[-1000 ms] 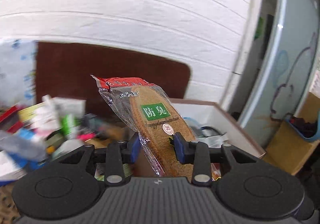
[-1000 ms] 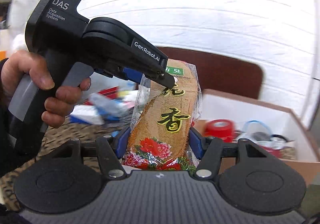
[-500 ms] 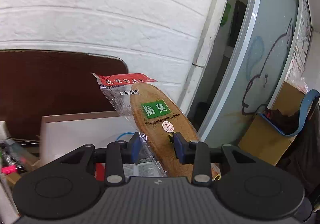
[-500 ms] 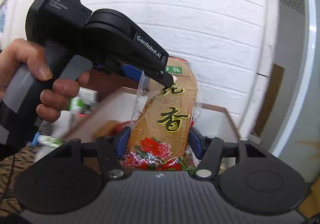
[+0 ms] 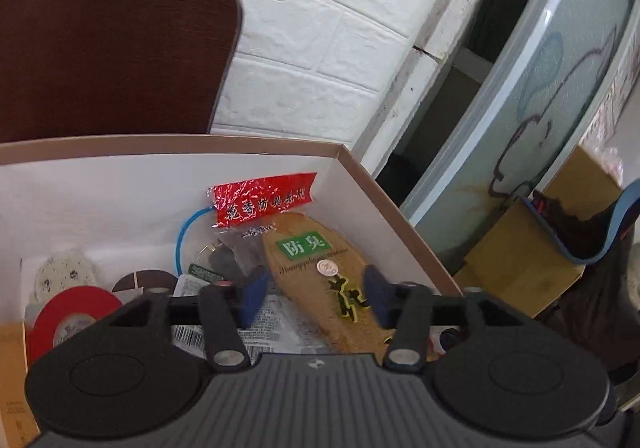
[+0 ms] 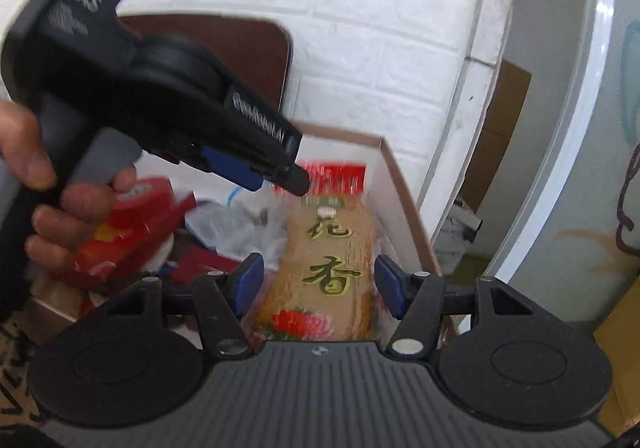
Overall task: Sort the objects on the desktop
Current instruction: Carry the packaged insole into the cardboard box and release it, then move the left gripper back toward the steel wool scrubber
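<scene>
A clear-wrapped tan insole pack (image 5: 316, 268) with a red header and green label lies tilted inside the white cardboard box (image 5: 380, 188). My left gripper (image 5: 314, 288) hovers over it, its jaws opening, the blue pads (image 5: 254, 288) clear of the wrapper on both sides. In the right wrist view the same pack (image 6: 332, 268), with gold characters and a red flower, sits between the spread pads of my right gripper (image 6: 320, 282), whose jaws are also opening without touching it. The left gripper (image 6: 276, 176) reaches in from the upper left over the pack's red top.
The box (image 6: 404, 204) also holds a red tape roll (image 5: 76, 312), a blue cable loop (image 5: 182, 232), a red packet (image 6: 132, 232) and other small items. A person's hand (image 6: 60, 216) holds the left gripper. Behind stand a brown panel (image 5: 112, 48) and a white brick wall; right, a glass door and cartons.
Both grippers swung right and dipped over the box. Their jaws widened and let go of the insole pack, which has sunk from upright into the box.
</scene>
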`<state>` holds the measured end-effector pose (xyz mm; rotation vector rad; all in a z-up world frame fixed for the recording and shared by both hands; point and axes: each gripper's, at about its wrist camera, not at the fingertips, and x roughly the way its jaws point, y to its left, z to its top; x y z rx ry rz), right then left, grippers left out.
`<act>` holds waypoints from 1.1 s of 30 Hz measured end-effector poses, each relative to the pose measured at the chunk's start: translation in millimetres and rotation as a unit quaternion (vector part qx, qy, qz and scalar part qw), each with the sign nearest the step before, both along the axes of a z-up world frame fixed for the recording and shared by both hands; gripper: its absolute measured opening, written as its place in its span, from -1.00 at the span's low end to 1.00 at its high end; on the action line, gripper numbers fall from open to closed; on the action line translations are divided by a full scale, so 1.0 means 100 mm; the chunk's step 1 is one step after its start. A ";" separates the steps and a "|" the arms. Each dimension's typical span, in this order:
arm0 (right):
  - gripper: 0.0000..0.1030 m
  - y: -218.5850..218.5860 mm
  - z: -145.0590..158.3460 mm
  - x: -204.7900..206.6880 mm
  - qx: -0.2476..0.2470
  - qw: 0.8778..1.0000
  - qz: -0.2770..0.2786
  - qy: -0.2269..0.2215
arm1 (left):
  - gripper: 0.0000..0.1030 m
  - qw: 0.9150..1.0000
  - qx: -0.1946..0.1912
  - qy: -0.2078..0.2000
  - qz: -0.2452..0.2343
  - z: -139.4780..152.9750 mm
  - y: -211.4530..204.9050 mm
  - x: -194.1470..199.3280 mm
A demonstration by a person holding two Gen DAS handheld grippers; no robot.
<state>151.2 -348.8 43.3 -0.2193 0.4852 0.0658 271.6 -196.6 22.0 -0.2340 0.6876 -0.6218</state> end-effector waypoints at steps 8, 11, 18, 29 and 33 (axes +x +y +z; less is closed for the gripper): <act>0.72 0.17 0.06 -0.17 -0.009 1.000 -0.009 -0.018 | 0.86 0.999 0.024 -0.018 0.026 0.09 0.06 -0.14; 0.82 0.21 0.12 -0.26 -0.010 1.000 -0.009 -0.025 | 0.86 0.999 0.031 -0.021 0.025 0.12 0.07 -0.23; 0.86 0.32 0.32 -0.55 -0.002 0.998 -0.009 -0.055 | 0.87 0.996 0.059 -0.057 0.034 0.25 0.15 -0.66; 0.86 0.61 0.47 -0.97 0.018 0.997 0.020 -0.073 | 0.87 0.982 0.132 -0.113 0.071 0.44 0.39 -1.35; 0.86 0.74 0.50 -1.11 0.024 0.996 0.034 -0.074 | 0.87 0.980 0.137 -0.117 0.081 0.47 0.52 -1.54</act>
